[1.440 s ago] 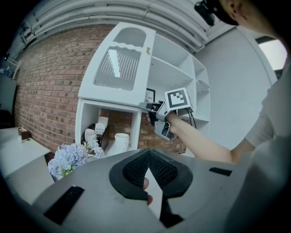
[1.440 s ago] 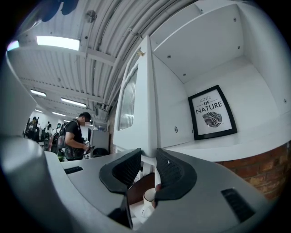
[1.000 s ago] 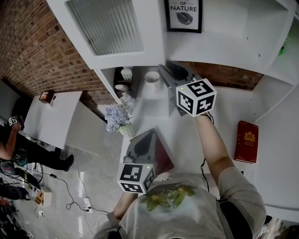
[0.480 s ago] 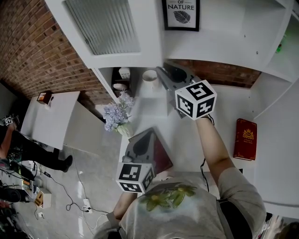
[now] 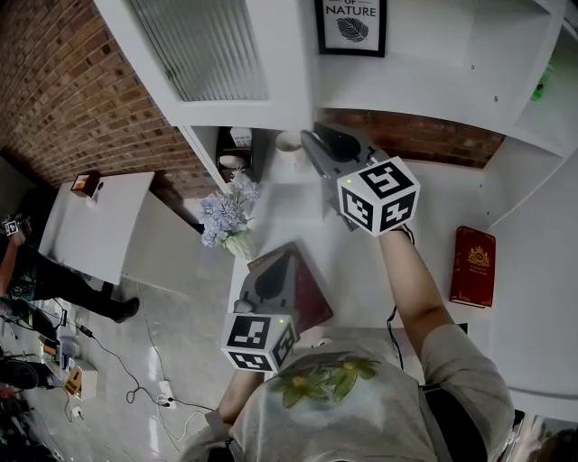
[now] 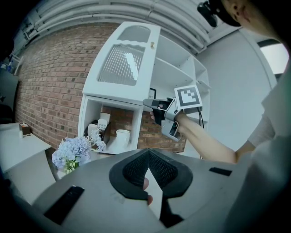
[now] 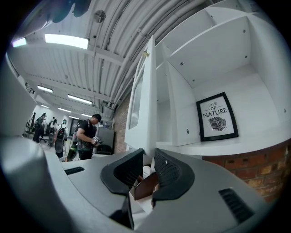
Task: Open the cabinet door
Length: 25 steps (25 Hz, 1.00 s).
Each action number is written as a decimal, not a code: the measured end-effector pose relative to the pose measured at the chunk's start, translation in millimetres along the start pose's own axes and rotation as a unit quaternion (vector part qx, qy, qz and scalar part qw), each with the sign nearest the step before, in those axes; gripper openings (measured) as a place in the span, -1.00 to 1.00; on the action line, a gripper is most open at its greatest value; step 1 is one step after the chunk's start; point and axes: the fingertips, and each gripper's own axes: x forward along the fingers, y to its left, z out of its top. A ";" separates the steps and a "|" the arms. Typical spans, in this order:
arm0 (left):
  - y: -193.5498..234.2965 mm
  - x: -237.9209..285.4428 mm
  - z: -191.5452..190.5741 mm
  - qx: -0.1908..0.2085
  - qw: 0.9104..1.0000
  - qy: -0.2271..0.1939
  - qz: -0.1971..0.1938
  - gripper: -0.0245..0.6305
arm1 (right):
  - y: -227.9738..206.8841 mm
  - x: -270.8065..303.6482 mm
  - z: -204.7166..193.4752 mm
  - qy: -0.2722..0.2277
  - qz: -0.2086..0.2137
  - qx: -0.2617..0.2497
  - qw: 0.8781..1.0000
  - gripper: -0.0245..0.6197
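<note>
The white cabinet door [image 5: 203, 50] with a ribbed glass panel stands swung out from the cabinet, also shown in the left gripper view [image 6: 120, 63]. In the right gripper view I see it edge-on [image 7: 143, 104]. My right gripper [image 5: 312, 140] is at the door's lower free corner, its jaws closed on the door's edge [image 7: 149, 157]. The left gripper view shows this grip from the side [image 6: 148, 103]. My left gripper [image 5: 287, 257] hangs lower, near my body, away from the door. Its tips [image 6: 148, 152] meet and hold nothing.
Under the door, an open shelf holds white mugs [image 6: 122, 136]. A blue flower bunch [image 5: 226, 217] stands at the counter's left end. A red book [image 5: 474, 271] lies at right and a framed print [image 5: 350, 25] leans above. People [image 7: 86, 134] stand off to the left.
The door panel has drifted slightly left and up in the head view, with the right gripper staying at its corner. The left gripper has barely moved.
</note>
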 end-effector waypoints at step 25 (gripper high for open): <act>-11.4 -24.4 -7.1 -0.006 1.000 -0.002 0.002 -0.90 | 37.5 -19.4 5.7 0.007 0.005 -0.017 1.000 -0.69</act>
